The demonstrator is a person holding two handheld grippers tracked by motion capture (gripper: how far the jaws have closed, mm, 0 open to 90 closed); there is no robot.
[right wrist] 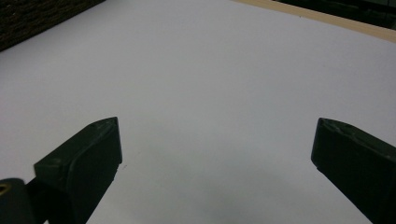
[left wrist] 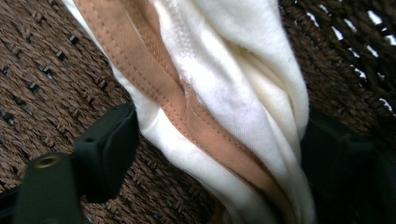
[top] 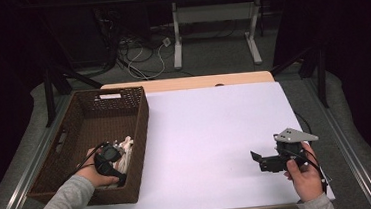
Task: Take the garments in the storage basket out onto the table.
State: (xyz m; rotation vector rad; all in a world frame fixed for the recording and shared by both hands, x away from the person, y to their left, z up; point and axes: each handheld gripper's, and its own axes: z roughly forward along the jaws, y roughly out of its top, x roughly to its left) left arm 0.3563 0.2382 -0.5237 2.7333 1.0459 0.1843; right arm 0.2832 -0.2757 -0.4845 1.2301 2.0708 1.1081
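Jaws of left gripper (left wrist: pixel 219 144) straddle cream cloth (left wrist: pixel 233 93) inside wicker basket (left wrist: pixel 42 79); right gripper (right wrist: pixel 217 154) spread wide, holding nothing.

Left jaws sit either side of the bunched cloth with tan trim, left jaw just touching its edge; cannot tell if they're clamping it. Cloth (top: pixel 125 152) lies at basket's near right corner, against the wall (top: pixel 141 138). Right gripper (top: pixel 258 158) hovers over white tabletop (top: pixel 211 132), well apart from basket.
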